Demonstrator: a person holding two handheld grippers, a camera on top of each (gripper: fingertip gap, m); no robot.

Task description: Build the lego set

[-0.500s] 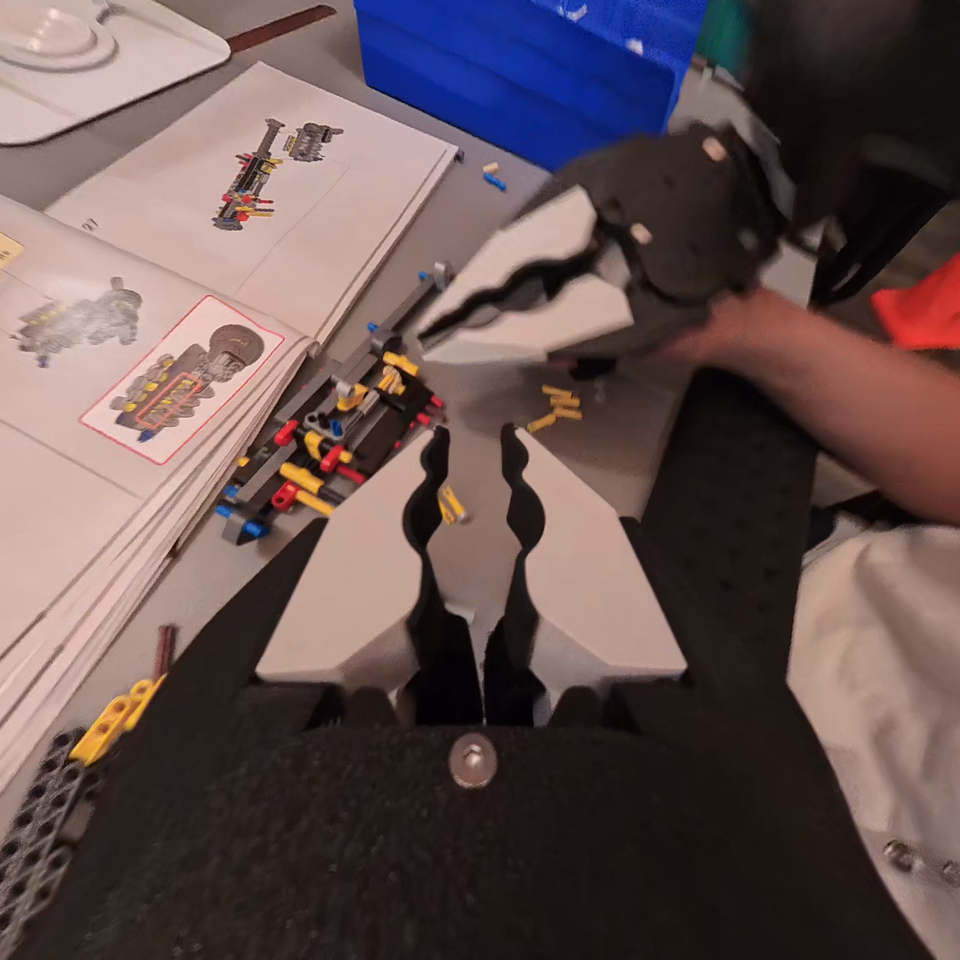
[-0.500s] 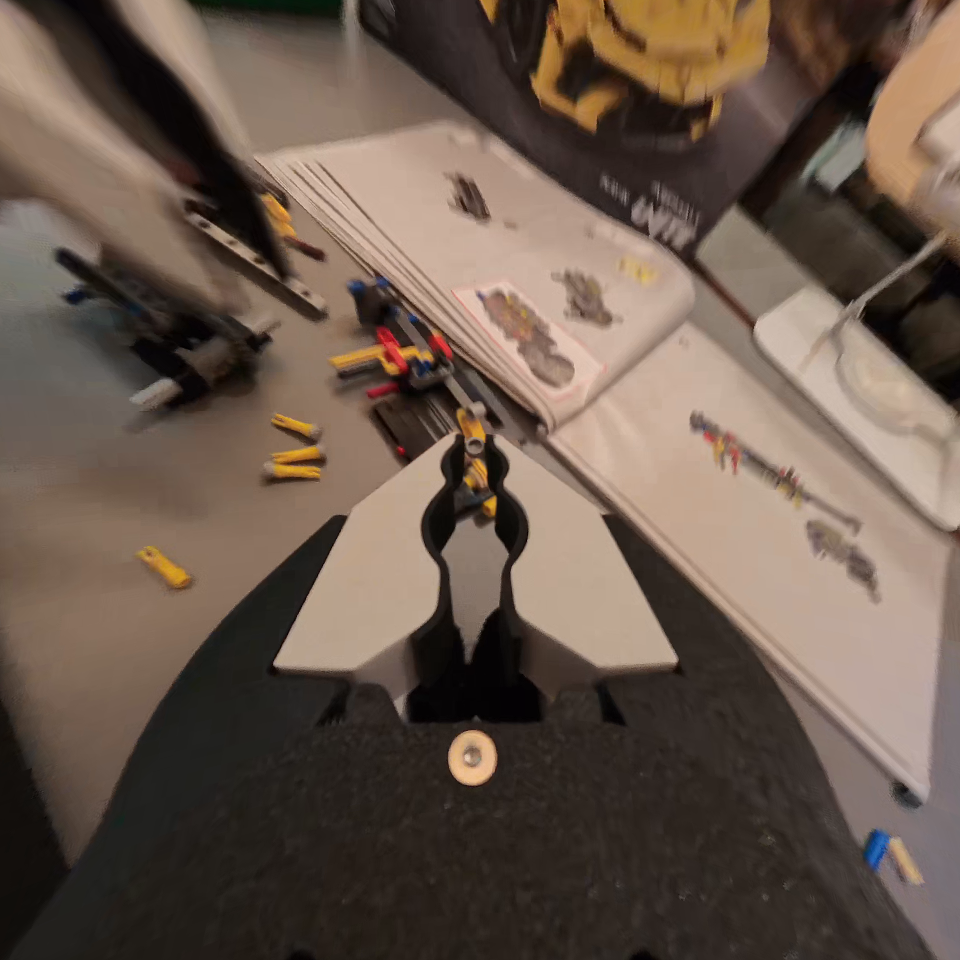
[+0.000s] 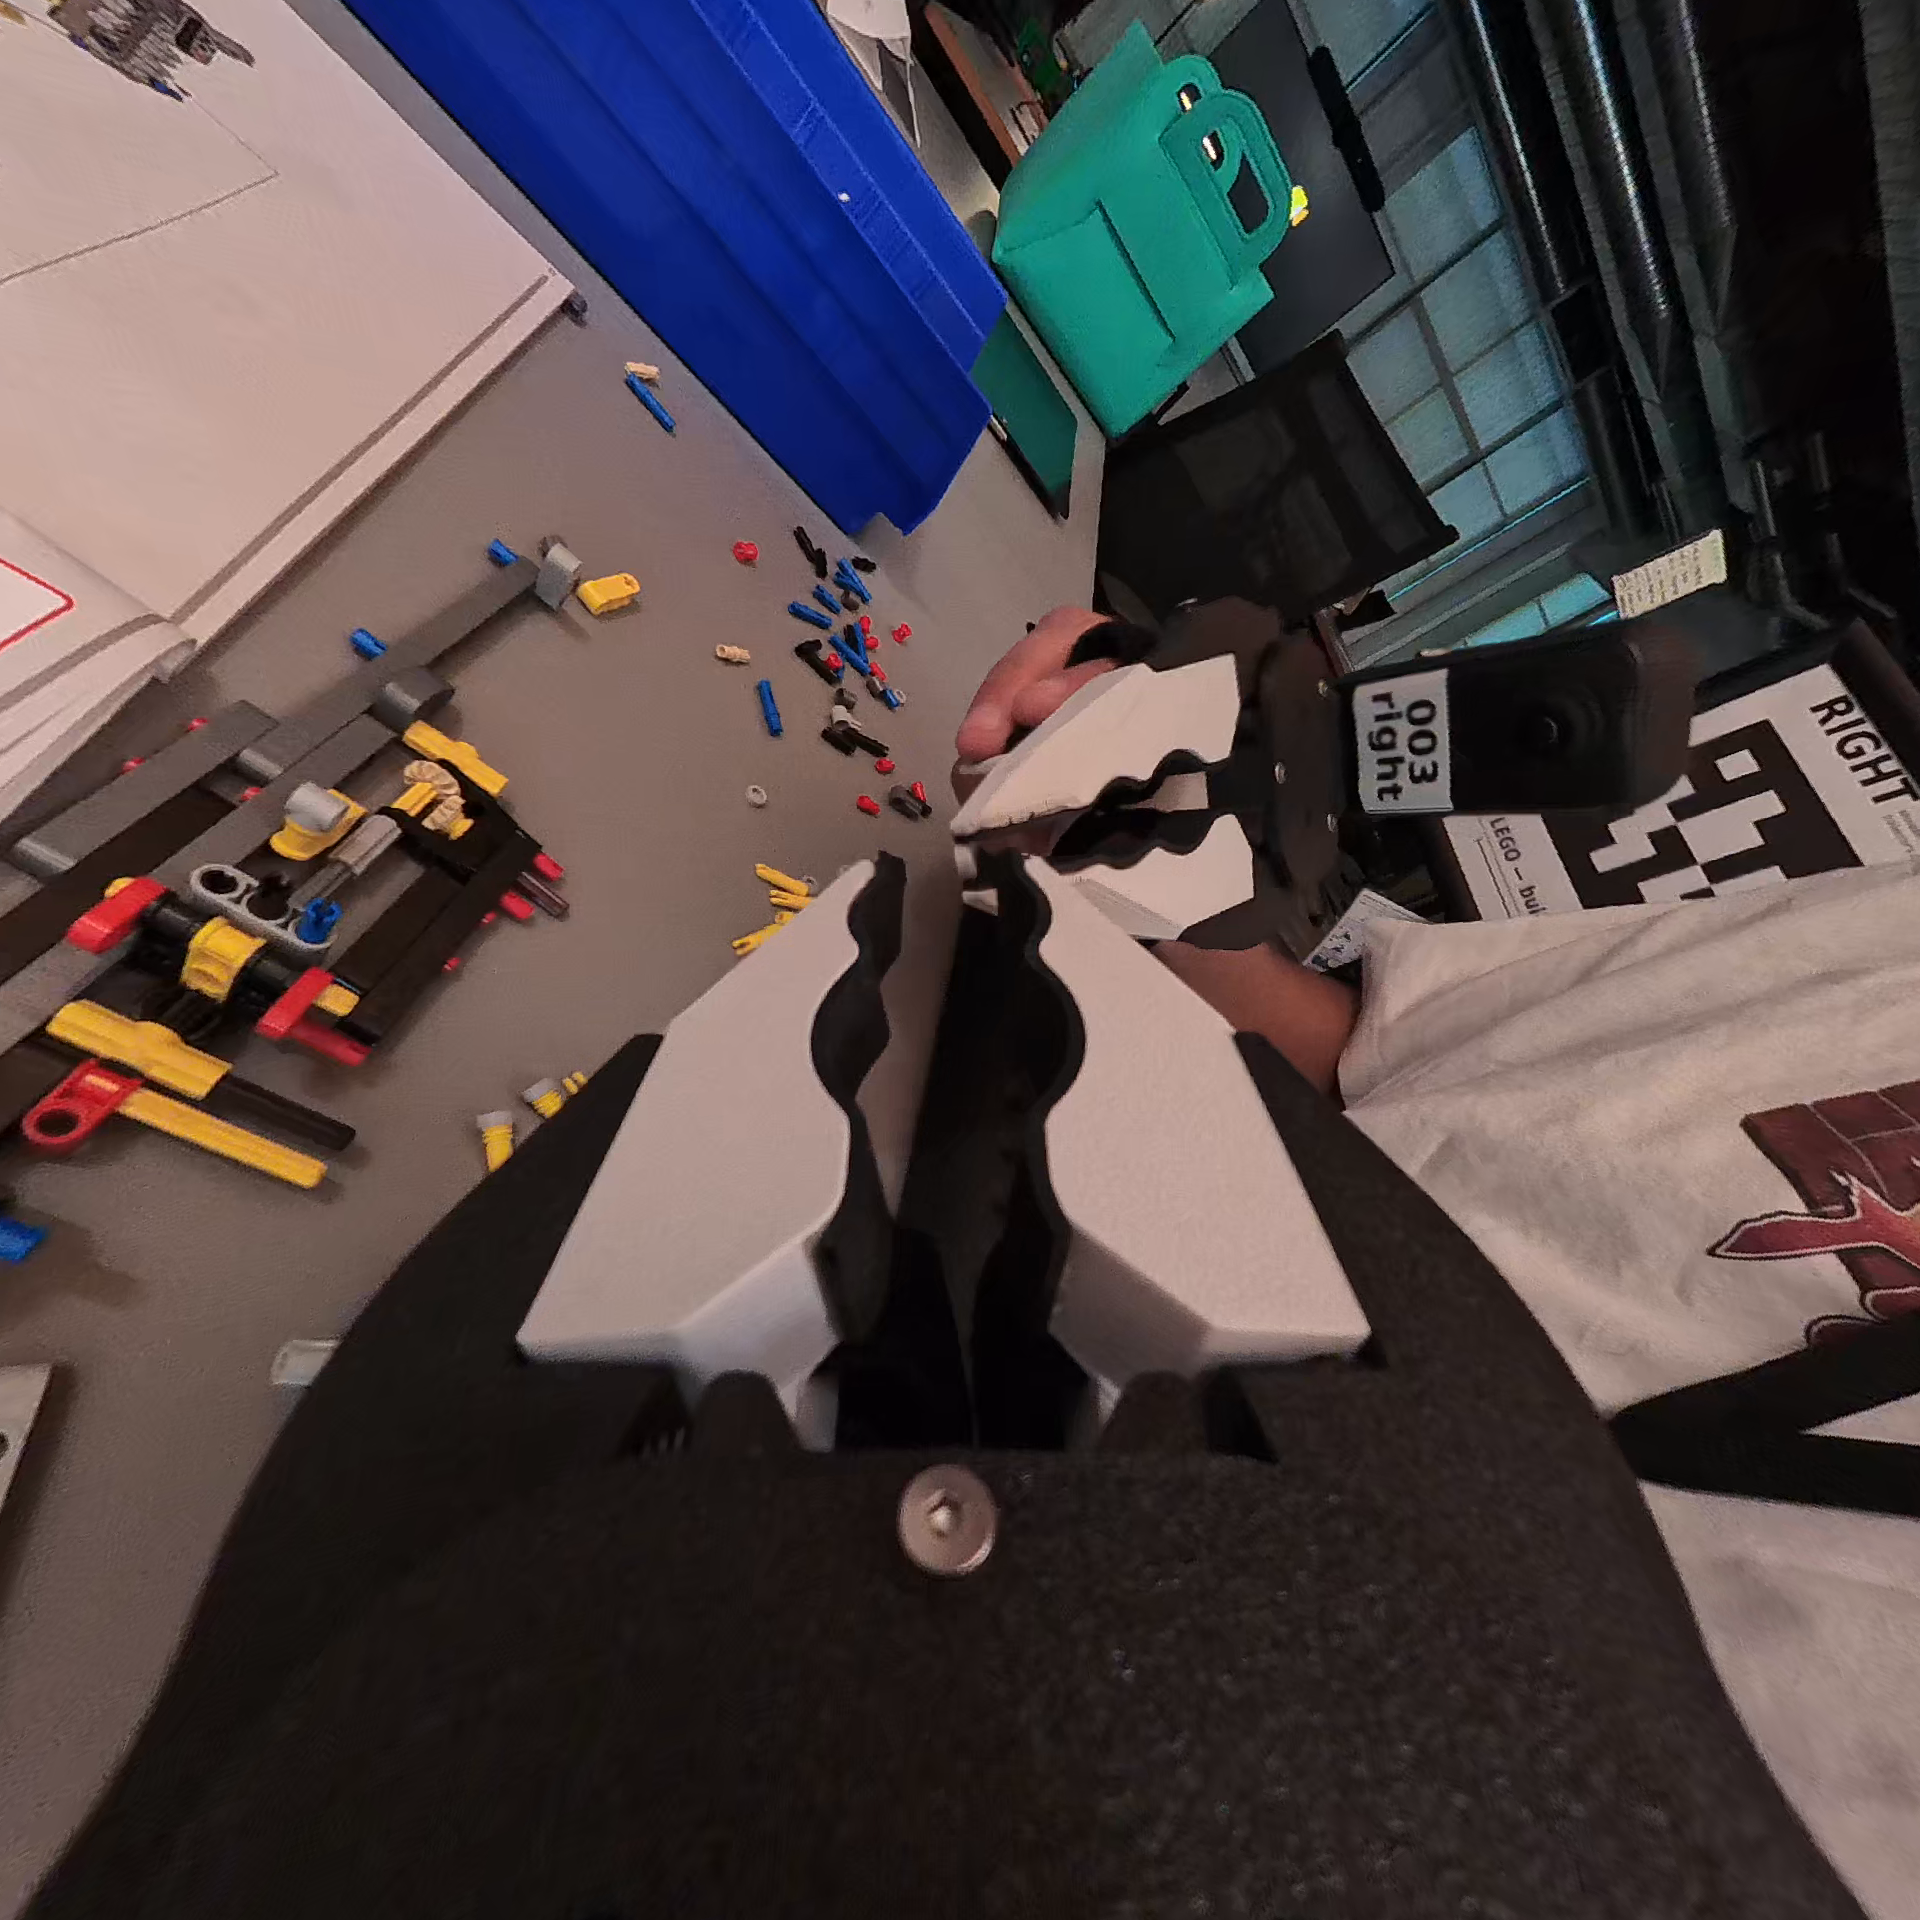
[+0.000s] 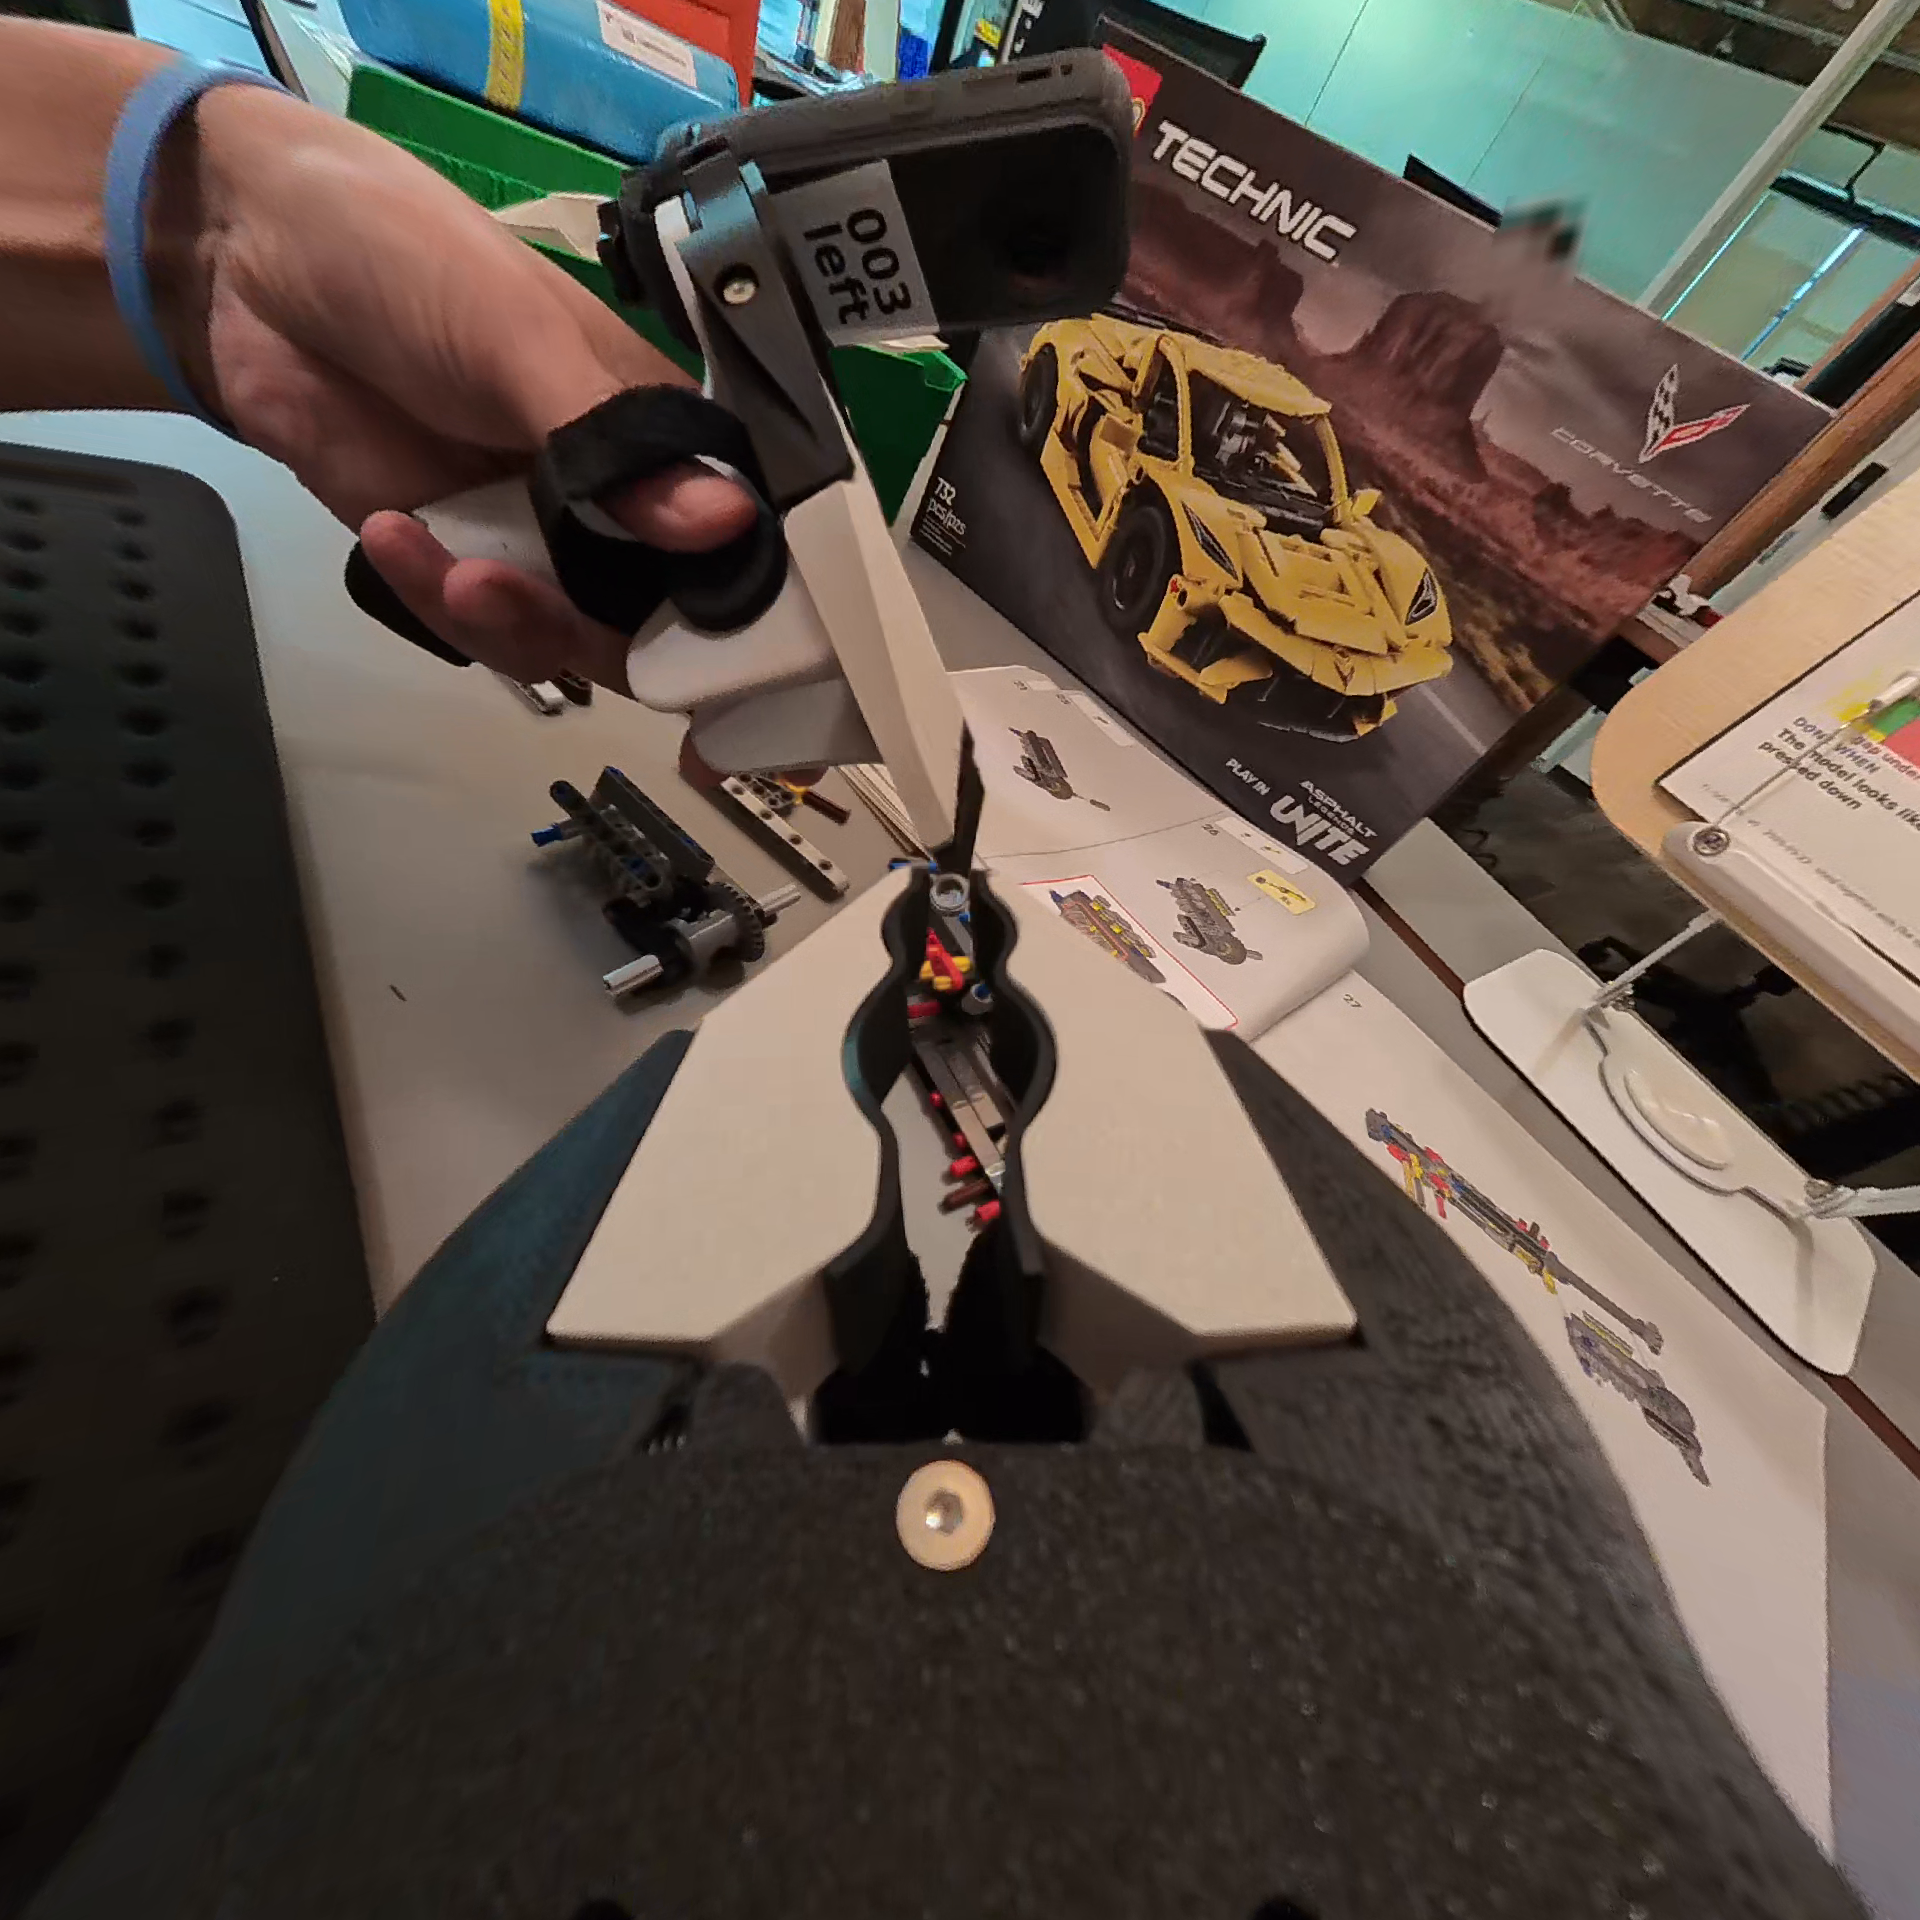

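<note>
My left gripper (image 3: 943, 864) is open, its jaws a small gap apart, and it is held above the grey table (image 3: 644, 935). My right gripper (image 4: 948, 885) is shut on a small grey round piece (image 4: 948, 891) at its tips. The two grippers meet tip to tip: the right gripper (image 3: 964, 831) points in from the right, and the left gripper (image 4: 951, 831) comes down onto the grey piece. The black, yellow and red Lego frame (image 3: 260, 935) lies on the table at the left and shows through my right jaws (image 4: 951, 1049).
Open instruction booklets (image 3: 208, 312) (image 4: 1195, 904) lie behind the frame. A blue bin (image 3: 727, 208), the set's box (image 4: 1351, 468) and a grey gear sub-assembly (image 4: 665, 894) stand around. Loose pins (image 3: 842, 665) and yellow pins (image 3: 779, 894) are scattered. A person's white shirt (image 3: 1558, 1091) is close on the right. My two grippers' fingertips are within a few centimetres of each other.
Both grippers have risen from the table and swung toward each other until their tips meet. My left view has turned right, away from the booklets.
</note>
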